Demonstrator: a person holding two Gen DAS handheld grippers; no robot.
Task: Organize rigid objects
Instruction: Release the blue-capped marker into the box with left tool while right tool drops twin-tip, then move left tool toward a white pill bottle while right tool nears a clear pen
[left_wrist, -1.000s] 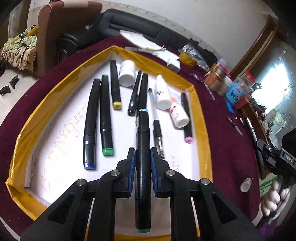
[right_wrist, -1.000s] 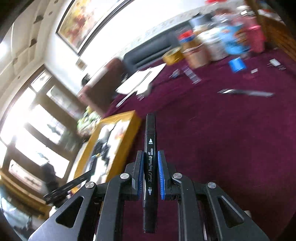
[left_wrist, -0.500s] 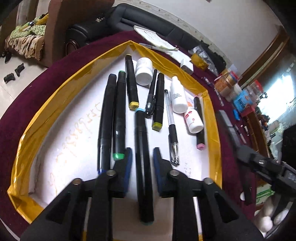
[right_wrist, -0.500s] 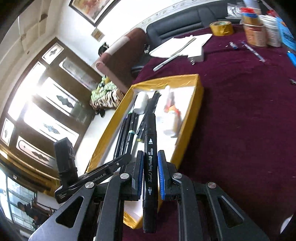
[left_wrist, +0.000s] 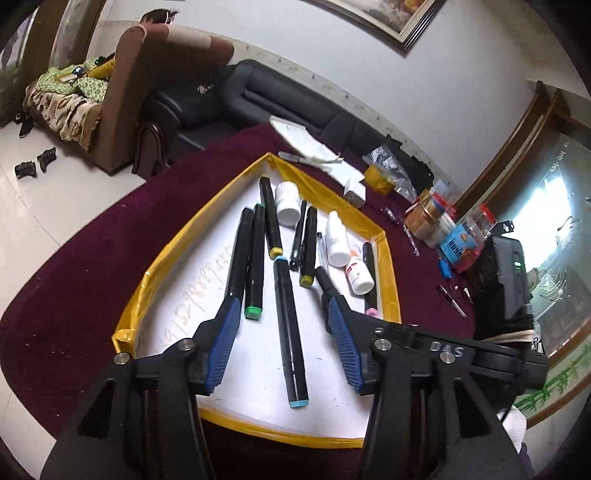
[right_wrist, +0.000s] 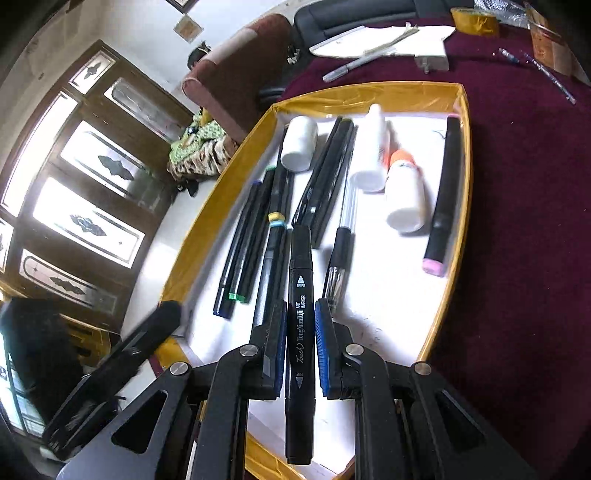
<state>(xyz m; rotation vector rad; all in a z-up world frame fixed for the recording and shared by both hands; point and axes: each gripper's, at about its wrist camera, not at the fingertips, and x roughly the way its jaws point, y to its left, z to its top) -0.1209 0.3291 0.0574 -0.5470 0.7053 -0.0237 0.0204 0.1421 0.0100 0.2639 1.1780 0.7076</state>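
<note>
A yellow-rimmed white tray (left_wrist: 391, 273) (right_wrist: 466, 122) on the maroon table holds several black markers, pens and white bottles. My left gripper (left_wrist: 281, 314) is open above the tray, and a black marker with light-blue caps (left_wrist: 290, 328) lies flat in the tray below its spread jaws. My right gripper (right_wrist: 300, 306) holds a black art marker (right_wrist: 300, 332) between its blue pads, over the near part of the tray; the pads look slightly apart from the barrel. The right gripper's body shows at the right in the left wrist view (left_wrist: 502, 295).
White bottles (right_wrist: 404, 192) and a pink-capped marker (right_wrist: 443, 199) lie at the tray's right side. Papers (left_wrist: 314, 147), a tape roll (left_wrist: 378, 177), jars (left_wrist: 428, 218) and loose pens (left_wrist: 452, 301) sit on the maroon table beyond. A sofa (left_wrist: 258, 99) stands behind.
My left gripper opened, left the light-blue-capped marker in the tray, and drew back upward. My right gripper swung left from the bare table to over the tray with its black marker.
</note>
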